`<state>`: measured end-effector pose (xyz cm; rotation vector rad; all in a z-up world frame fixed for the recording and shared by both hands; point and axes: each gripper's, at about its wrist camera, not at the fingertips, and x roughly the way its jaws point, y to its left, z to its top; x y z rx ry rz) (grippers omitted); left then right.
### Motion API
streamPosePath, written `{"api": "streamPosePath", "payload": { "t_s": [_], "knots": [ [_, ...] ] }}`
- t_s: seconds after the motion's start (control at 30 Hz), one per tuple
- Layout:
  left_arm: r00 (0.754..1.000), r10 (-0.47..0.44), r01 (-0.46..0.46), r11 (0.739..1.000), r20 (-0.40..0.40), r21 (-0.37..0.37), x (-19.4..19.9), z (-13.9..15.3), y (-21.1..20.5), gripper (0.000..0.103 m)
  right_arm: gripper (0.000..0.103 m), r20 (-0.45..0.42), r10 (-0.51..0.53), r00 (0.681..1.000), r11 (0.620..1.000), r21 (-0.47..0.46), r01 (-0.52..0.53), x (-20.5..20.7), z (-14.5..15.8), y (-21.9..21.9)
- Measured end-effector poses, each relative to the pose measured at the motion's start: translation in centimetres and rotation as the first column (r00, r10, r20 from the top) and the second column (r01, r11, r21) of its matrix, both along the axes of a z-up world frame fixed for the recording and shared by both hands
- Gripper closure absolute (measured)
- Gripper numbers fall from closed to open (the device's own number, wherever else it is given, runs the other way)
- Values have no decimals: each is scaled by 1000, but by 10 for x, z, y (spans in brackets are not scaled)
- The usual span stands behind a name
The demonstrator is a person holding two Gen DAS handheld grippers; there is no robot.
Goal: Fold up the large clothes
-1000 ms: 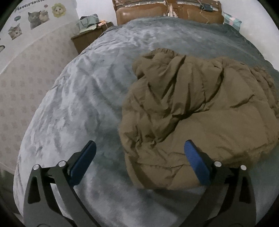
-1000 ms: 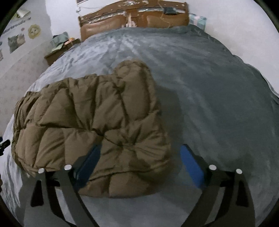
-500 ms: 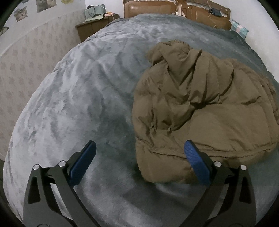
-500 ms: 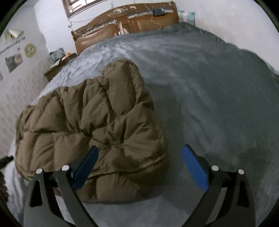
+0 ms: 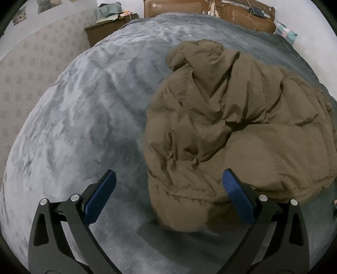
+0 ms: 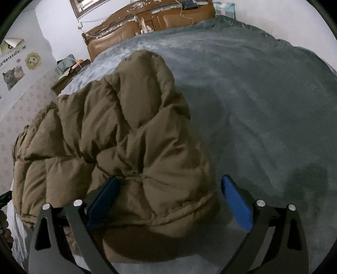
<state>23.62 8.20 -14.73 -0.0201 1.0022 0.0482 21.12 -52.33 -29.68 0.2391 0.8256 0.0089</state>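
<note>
1. Jacket (image 6: 118, 147): left part cut by frame edge in right wrist view; near hem hidden behind gripper finger (image 6: 103, 200).
2. Headboard (image 5: 242, 12): top cropped.
3. Nightstand (image 5: 105, 31) clutter: unreadable.

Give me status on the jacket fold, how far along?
Done: the brown puffer jacket already lies bunched into a compact, lumpy bundle on the grey bedspread. In hand: nothing; the left gripper and right gripper are both open, each framing a near corner of the jacket. Left: the bundle looks rumpled and uneven, so probably grasping, tidying and a final fold.
</note>
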Motion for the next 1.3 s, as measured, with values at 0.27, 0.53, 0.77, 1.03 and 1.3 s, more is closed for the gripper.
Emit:
{"api": "streamPosePath", "payload": {
  "t_s": [0.27, 0.53, 0.77, 1.03, 1.3],
  "knots": [
    [1000, 1, -1, 1000, -7, -4, 2, -4, -3, 3, 2, -49, 18, 999, 993, 120, -12, 0, -19, -7],
    [1000, -6, 6, 1000, -10, -8, -1, -10, 3, 3, 5, -80, 123, 989, 984, 136, -112, -6, -15, 15],
    [1000, -1, 1, 1000, -5, -12, -7, -6, 10, 3, 14, -87, 166, 982, 982, 108, -157, 9, -9, 39],
    [1000, 7, -7, 998, -14, -67, -4, -4, 19, 3, 42, -96, 196, 976, 978, -51, -201, 24, 11, 76],
    [1000, -2, -1, 995, -26, -98, 9, -8, 10, 3, 42, -108, 189, 976, 981, -33, -193, 29, 18, 78]
  ]
}}
